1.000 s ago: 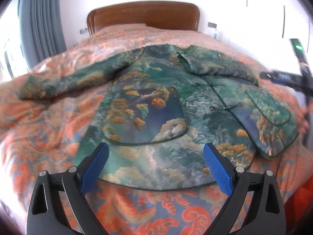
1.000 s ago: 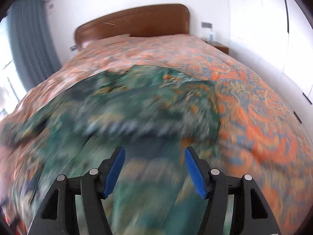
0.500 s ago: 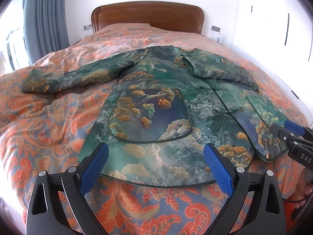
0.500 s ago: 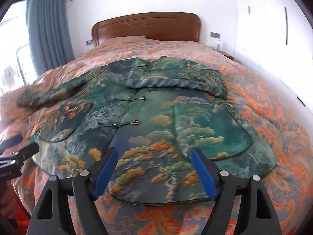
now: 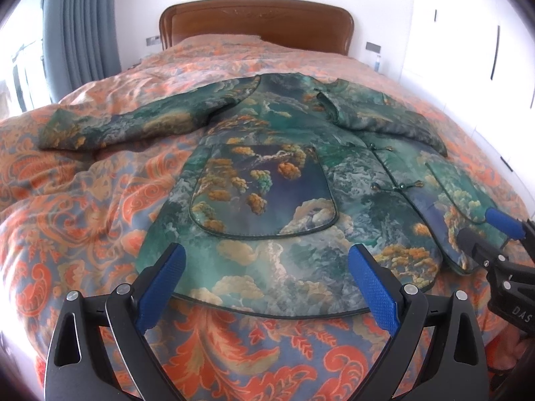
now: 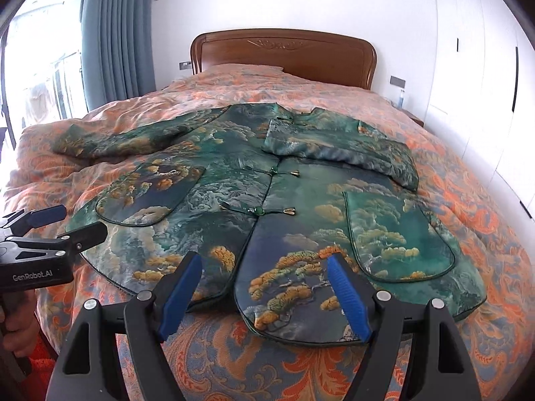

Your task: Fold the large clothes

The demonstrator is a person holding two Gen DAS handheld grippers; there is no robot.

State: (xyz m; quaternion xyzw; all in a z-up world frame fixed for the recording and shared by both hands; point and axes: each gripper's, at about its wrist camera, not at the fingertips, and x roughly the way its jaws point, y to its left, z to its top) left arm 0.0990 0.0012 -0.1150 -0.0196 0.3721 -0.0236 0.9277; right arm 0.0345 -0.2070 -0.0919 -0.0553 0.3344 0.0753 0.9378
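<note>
- Left wrist view: we see the jacket spread flat, front up, on the bedspread, its collar toward the headboard and its hem toward us.
- One sleeve lies stretched out on the curtain side of the jacket; the other sleeve is folded across the chest on the wardrobe side.
- Bare bedspread runs along the curtain side of the jacket and in a strip between the hem and the near edge of the bed.
- Our left gripper hangs just above the hem with its blue pads spread wide, nothing between them; the hem edge passes across the gap.
- The right gripper shows on the wardrobe side of the jacket, at the corner of the hem, its tips apart.
- Right wrist view: we see the jacket with its front closed by knot buttons, a patch pocket on each panel.
- The right gripper hovers over the rounded hem corner of the front panel, fingers wide and empty; we cannot tell whether they touch the cloth.
- The left gripper sits at the curtain side of the hem, tips parted.
- Open bedspread lies on the wardrobe side of the jacket and up toward the headboard.
</note>
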